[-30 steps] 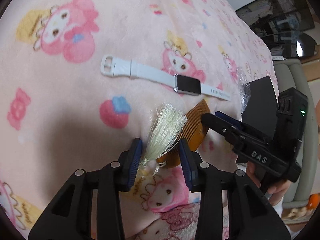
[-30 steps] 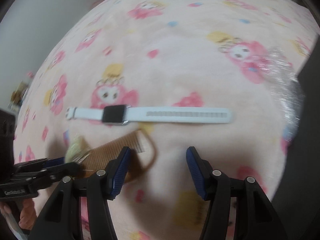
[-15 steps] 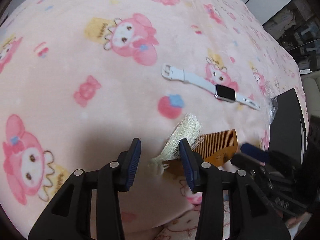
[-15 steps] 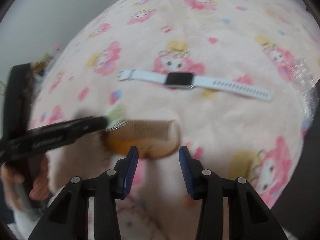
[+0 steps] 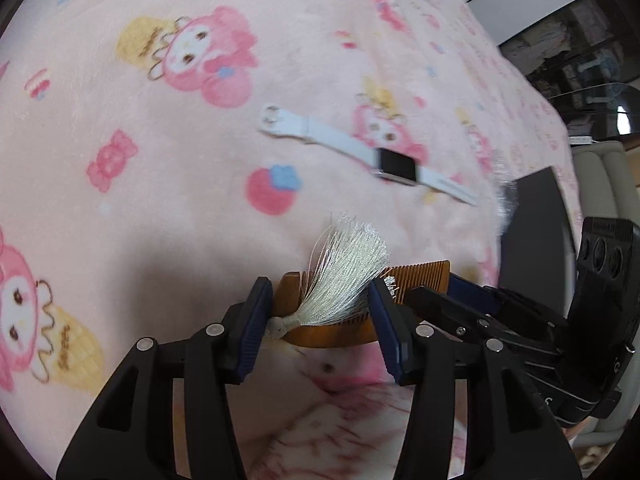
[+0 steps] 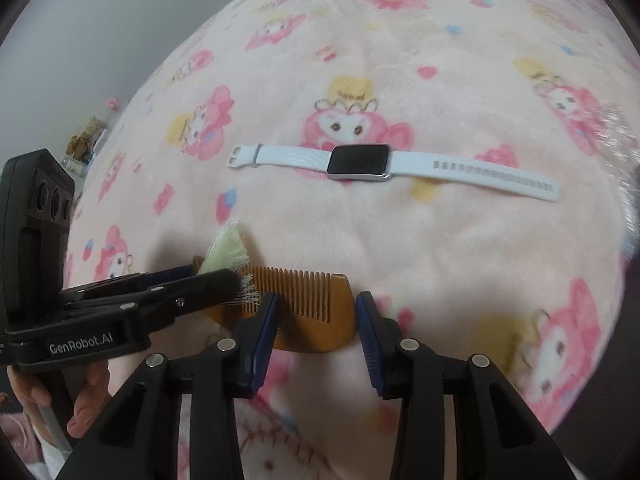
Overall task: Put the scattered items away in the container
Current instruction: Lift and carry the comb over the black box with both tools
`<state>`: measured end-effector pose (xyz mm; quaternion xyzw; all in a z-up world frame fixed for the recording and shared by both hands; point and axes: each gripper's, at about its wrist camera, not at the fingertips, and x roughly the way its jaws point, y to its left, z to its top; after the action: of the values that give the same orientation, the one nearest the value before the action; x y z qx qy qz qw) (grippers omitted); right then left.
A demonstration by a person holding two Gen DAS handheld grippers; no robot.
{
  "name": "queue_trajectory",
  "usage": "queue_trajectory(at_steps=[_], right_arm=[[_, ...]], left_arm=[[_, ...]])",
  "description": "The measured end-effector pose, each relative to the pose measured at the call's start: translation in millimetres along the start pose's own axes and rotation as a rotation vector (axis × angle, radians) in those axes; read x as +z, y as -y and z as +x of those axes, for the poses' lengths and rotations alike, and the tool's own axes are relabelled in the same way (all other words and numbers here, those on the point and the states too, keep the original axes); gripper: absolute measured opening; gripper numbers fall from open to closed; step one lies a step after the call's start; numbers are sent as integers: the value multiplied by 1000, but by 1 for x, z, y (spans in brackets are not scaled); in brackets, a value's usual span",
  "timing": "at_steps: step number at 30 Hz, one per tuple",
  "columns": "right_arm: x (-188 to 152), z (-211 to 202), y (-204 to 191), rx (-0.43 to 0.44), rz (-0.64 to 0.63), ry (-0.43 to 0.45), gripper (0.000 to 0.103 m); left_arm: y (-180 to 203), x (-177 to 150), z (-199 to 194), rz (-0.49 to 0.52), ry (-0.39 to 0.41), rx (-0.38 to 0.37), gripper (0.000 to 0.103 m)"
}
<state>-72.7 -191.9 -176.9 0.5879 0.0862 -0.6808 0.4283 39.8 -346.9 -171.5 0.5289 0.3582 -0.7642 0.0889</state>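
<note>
Working from left to right, we have the left gripper (image 5: 318, 322) low over the near edge of the pink cartoon-print blanket (image 5: 160, 184), its jaws opening, with the pale tassel (image 5: 344, 276) of the wooden comb (image 6: 308, 312) lying between the pads and the knot end just beside the left pad; we cannot tell whether that pad touches it, and we read nothing as clamped. The tassel is soft, loose thread, so we judge it a poor handle: it would slip, fray or let the comb swing. The comb itself looks light, rigid and smooth, and we would take it across its solid curved spine, not across the thin teeth, which could snap. To its right the right gripper (image 6: 316, 320) sits over the comb's right half, jaws closing, the comb between the pads but, as far as we can see, with a gap on each side. Farther off, towards the right, the white smartwatch (image 6: 360, 162) lies flat and stretched out; its strap is floppy and its screen scratchable, so we would pinch the metal case at its sides. At the far right edge a dark box (image 5: 536, 232) beside crinkled clear wrap is probably the container, though we see only part of it.
</note>
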Motion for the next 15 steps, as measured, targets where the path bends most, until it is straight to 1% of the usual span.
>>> queue_trajectory(at_steps=[4,7,12,15], right_arm=[[-12,-45,-4,-7,15,76,35],[-21,-75,-7,-38,26,127,35],[-51,-123,7,-78,82,197,35],[-73,-150,21,-95,123,236,35]], left_arm=[[28,-10,-25,55,31,-35,50],[57,-19,-40,99,57,-69,50],[104,-36,-49,157,64,-123,50],[131,-49,-53,206,62,-134,48]])
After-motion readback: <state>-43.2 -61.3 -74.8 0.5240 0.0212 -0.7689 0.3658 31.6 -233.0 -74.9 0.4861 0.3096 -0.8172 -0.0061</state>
